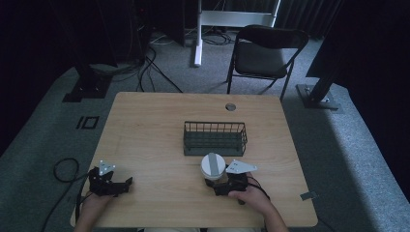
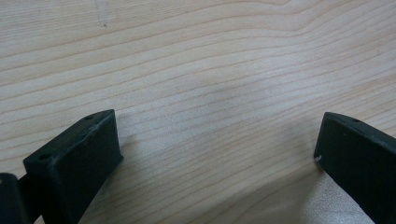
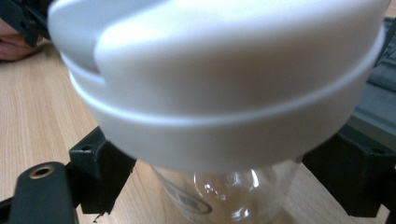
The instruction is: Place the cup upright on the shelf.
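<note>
Shaker bottle [image 1: 213, 166] with its white lid stands upright on the counter [image 1: 145, 125], just in front of the wire basket [image 1: 214, 138]; we hold our right hand-held gripper [image 1: 218, 186] clamped around its clear body below the lid. Well to the left of the basket and nearer us, our left hand-held gripper [image 1: 126, 182] rests on bare wood, jaws apart. Beyond the basket stands a folding chair [image 1: 263, 53].

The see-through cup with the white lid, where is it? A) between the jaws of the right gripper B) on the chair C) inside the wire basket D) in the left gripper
A: the cup stands on the table in front of the basket, with the right gripper jaws on either side of its clear body.
</note>
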### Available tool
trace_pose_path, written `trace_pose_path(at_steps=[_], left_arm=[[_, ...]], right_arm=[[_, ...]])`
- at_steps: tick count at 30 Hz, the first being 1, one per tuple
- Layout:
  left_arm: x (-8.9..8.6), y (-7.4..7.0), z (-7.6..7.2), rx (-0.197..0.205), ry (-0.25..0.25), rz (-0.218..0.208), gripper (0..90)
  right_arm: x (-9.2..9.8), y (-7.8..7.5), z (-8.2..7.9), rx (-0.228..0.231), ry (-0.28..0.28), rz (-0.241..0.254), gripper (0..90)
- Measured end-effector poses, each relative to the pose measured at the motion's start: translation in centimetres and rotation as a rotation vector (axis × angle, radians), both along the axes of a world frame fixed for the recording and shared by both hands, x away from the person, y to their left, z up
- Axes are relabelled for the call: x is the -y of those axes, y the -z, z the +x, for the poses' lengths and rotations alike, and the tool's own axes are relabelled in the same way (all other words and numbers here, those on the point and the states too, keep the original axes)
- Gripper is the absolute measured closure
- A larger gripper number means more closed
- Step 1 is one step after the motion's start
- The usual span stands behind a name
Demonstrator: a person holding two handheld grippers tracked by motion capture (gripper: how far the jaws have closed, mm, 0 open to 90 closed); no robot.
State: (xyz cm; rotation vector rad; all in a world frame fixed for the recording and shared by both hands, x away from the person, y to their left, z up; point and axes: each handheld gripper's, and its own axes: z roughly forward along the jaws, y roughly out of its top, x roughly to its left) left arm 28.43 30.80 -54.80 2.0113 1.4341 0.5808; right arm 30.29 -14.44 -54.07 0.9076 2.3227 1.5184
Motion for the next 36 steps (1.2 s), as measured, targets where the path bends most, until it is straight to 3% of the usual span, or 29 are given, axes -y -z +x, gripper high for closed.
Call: trace_pose_path(at_steps=[10, 17, 21, 25, 27, 36], left_arm=[[0.0, 0.0, 0.0, 0.000, 0.000, 0.000, 0.5], [0.0, 0.0, 0.0, 0.000, 0.000, 0.000, 0.5], [0.0, 0.0, 0.0, 0.000, 0.000, 0.000, 0.5], [0.0, 0.0, 0.0, 0.000, 0.000, 0.000, 0.5], [0.0, 0.0, 0.0, 0.000, 0.000, 0.000, 0.5], [0.0, 0.0, 0.0, -0.001, 0.000, 0.000, 0.5]], right_arm=[[-0.6, -0.1, 0.3, -0.002, 0.002, 0.007, 13.2], [-0.9, -0.3, 0.2, 0.015, -0.021, -0.020, 15.6], [-1.0, -0.8, 0.0, 0.018, -0.024, 0.002, 18.3], [-1.3, -0.7, -0.3, 0.050, -0.023, -0.023, 18.3], [-1.4, -0.8, -0.3, 0.027, -0.029, -0.003, 18.3], [-1.7, -1.6, -0.4, 0.013, -0.019, 0.001, 18.3]])
